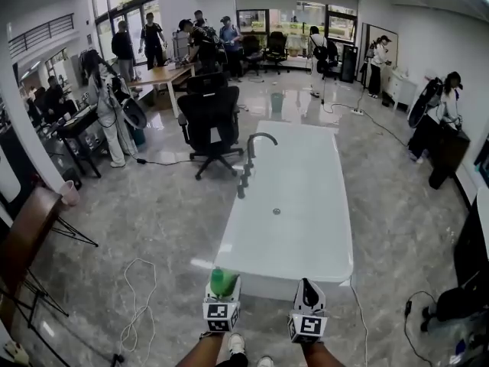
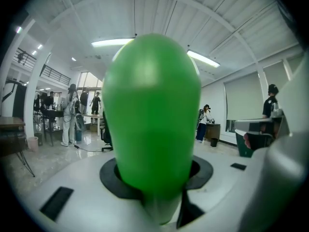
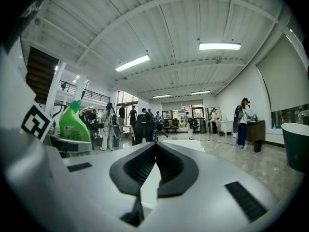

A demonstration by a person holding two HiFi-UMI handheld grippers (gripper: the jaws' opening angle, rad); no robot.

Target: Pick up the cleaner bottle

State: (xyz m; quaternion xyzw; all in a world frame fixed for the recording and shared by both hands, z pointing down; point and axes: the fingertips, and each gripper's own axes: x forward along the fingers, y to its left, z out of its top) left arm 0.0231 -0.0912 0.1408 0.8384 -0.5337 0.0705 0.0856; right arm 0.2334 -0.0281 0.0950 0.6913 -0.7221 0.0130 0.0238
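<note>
The cleaner bottle [image 1: 223, 279] is green and stands upright between the jaws of my left gripper [image 1: 223, 290], at the bottom of the head view, in front of the white tub. In the left gripper view the bottle [image 2: 152, 115] fills the middle, and the left gripper [image 2: 153, 178] is shut on its lower body. My right gripper [image 1: 308, 290] is beside it on the right, held apart from the bottle. In the right gripper view the right gripper [image 3: 155, 146] has its dark pads together with nothing between them, and the bottle [image 3: 73, 122] shows at the left edge.
A long white tub [image 1: 336, 228] with a curved faucet [image 1: 256, 147] lies just ahead. A black office chair [image 1: 210, 117] stands beyond its left side. A white cable [image 1: 141, 297] loops on the tiled floor at the left. Several people stand by desks at the back.
</note>
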